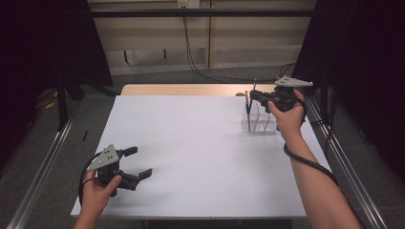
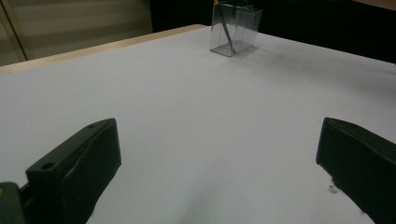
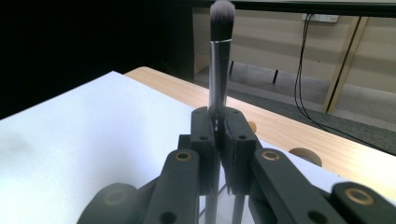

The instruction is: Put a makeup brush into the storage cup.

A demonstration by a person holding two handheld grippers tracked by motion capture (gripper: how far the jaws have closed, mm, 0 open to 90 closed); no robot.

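The right tool (image 3: 218, 122) clamps a makeup brush (image 3: 219, 56) upright over the clear organizer (image 1: 260, 119) for a straight drop-in, while the left tool (image 1: 137, 163) rests apart on the counter (image 1: 200, 143).

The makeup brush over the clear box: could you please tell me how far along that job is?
Done: one thin dark stick already leans inside the clear plastic box on the white table. In hand: the right gripper is clamped on the silver-handled makeup brush with a grey-tipped head, held upright above the box. Left: lowering and releasing it. The left gripper sits open and empty.
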